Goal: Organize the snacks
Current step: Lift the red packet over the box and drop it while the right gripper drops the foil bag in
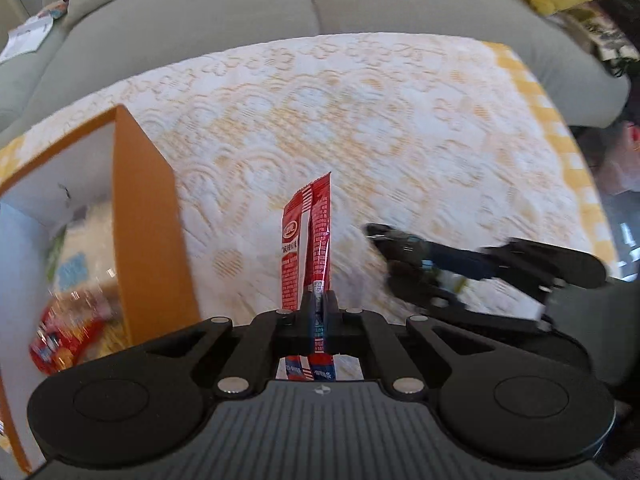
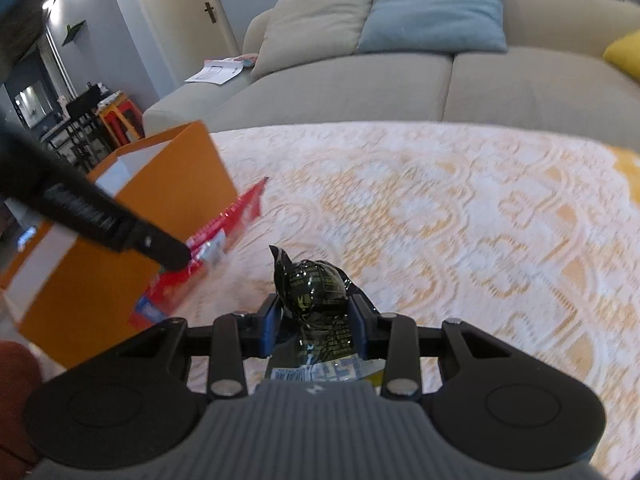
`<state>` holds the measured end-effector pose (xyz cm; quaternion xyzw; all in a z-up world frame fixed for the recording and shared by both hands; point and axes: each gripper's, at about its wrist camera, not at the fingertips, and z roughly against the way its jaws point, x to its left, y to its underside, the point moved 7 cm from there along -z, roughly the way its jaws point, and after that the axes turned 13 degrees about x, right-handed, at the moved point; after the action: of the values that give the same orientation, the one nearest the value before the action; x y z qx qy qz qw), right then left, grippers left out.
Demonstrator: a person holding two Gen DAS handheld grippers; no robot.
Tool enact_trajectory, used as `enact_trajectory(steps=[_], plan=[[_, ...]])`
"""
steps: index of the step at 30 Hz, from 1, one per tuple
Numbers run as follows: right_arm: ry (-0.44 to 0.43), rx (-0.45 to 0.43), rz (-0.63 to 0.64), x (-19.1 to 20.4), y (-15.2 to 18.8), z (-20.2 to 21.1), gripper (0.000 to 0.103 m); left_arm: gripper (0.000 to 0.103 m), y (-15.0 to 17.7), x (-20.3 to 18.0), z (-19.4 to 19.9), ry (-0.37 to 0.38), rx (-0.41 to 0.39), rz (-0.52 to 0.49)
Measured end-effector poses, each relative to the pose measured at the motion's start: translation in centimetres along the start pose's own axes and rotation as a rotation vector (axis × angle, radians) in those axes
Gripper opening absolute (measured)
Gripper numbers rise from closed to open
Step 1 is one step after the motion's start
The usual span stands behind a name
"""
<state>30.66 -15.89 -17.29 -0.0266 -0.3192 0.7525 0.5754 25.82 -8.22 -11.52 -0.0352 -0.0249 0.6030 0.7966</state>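
Observation:
My left gripper is shut on a long red snack stick packet, which stands upright above the table, just right of the orange box. The box holds several snack packets. My right gripper is shut on a black snack packet with green print above the table. In the right wrist view the left gripper shows at the left with the red packet beside the orange box. In the left wrist view the right gripper shows at the right with its black packet.
The table has a white and yellow lace cloth. A grey sofa stands behind it with beige, blue and yellow cushions and a booklet. A person is at the far right.

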Motion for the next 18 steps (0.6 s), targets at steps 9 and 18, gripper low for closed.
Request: enact_trajectory(steps=[9,18], plan=[[-0.029,0.013,-0.001,3.6,1.4,2.5,0.035,0.002,4.0,0.5,3.6,0.097,-0.079,0.066],[-0.03,-0.001,0.012,8.5,2.8,5.1,0.035,0.002,7.0,4.4,8.1,0.159,-0.182,0.122]])
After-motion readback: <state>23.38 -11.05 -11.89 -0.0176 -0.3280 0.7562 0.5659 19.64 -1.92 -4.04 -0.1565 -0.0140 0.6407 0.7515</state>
